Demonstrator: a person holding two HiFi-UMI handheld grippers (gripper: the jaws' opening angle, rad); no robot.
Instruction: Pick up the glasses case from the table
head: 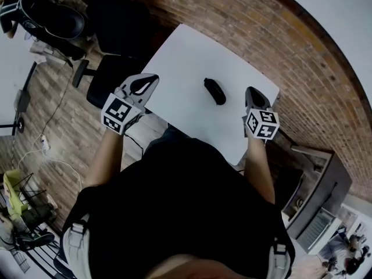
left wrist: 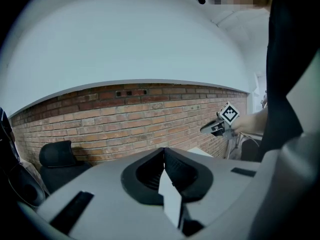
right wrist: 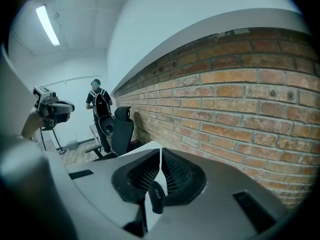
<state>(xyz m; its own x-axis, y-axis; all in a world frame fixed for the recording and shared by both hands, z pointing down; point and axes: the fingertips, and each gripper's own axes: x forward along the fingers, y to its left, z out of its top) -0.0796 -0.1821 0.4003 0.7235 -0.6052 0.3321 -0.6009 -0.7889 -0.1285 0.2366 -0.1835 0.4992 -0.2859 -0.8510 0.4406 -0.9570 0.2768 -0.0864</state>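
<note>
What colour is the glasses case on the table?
The glasses case is black; head view shows it best.

A red-brown brick wall (head: 244,16) is seen running just beside a white rectangular table (head: 186,57), and plain white wall (left wrist: 125,44) is seen above the brick. A black padded office chair (head: 113,22) is placed by the table on a brown wood-plank floor (head: 55,97). A long ceiling strip light (right wrist: 47,25) is lit.

Glasses case (right wrist: 155,197) partly behind claw (right wrist: 161,151) (right)
</note>
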